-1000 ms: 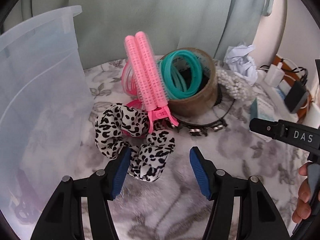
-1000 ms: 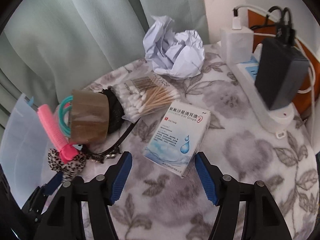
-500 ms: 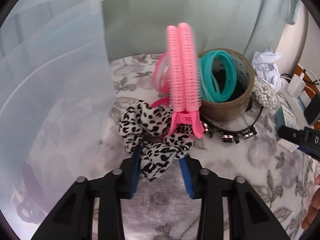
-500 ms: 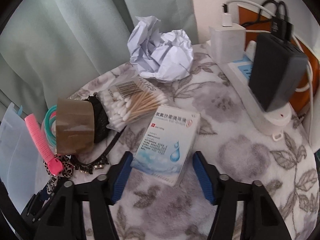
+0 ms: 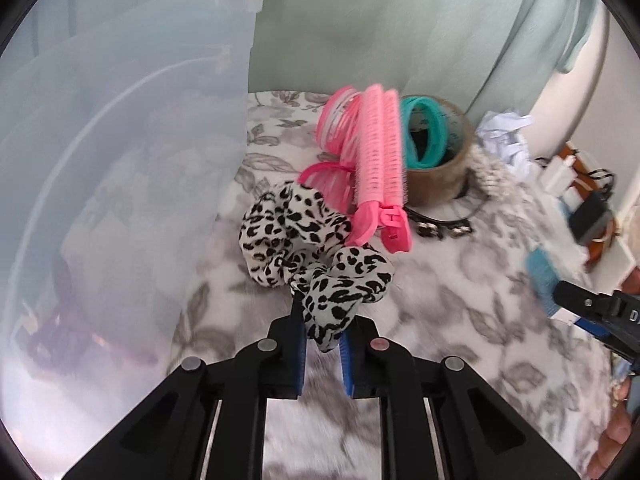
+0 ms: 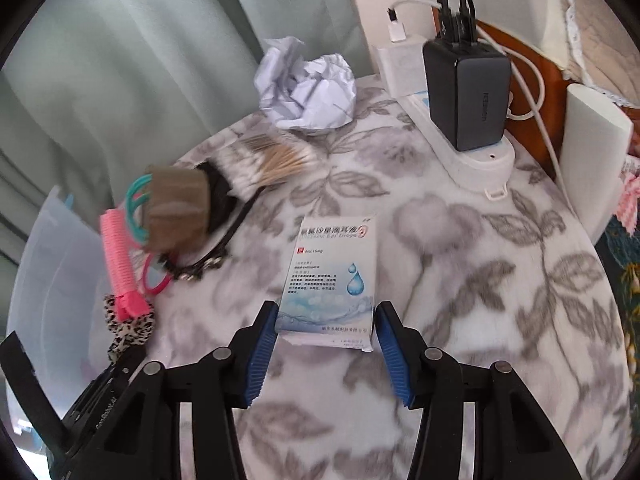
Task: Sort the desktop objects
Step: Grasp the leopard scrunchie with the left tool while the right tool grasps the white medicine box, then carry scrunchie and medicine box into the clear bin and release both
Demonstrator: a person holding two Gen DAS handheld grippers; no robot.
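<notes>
Left gripper [image 5: 323, 344]: jaws just closing, blue pads now clamped on the near fold of the leopard-print scrunchie [image 5: 316, 256], rest of it bunched ahead on the floral tablecloth [image 5: 460, 280]. Touching its far edge, a pink clip-on hair roller [image 5: 380, 160], leaning against pink hair rings [image 5: 334, 124]. Behind those, a brown tape roll [image 5: 440, 176] with teal hair ties [image 5: 424, 136] inside. To the left, just beside the scrunchie, a translucent plastic bin [image 5: 120, 140].

Right gripper [image 6: 326, 344]: jaws closing in too, half open, blue pads flanking the near end of the ear-drops box [image 6: 332, 280]; contact with the pads not clear. Box flat on the cloth. Beyond it, a pack of cotton swabs [image 6: 268, 160], crumpled white paper [image 6: 308, 84], and at far right a power strip [image 6: 476, 156] carrying a dark charger [image 6: 468, 92].
</notes>
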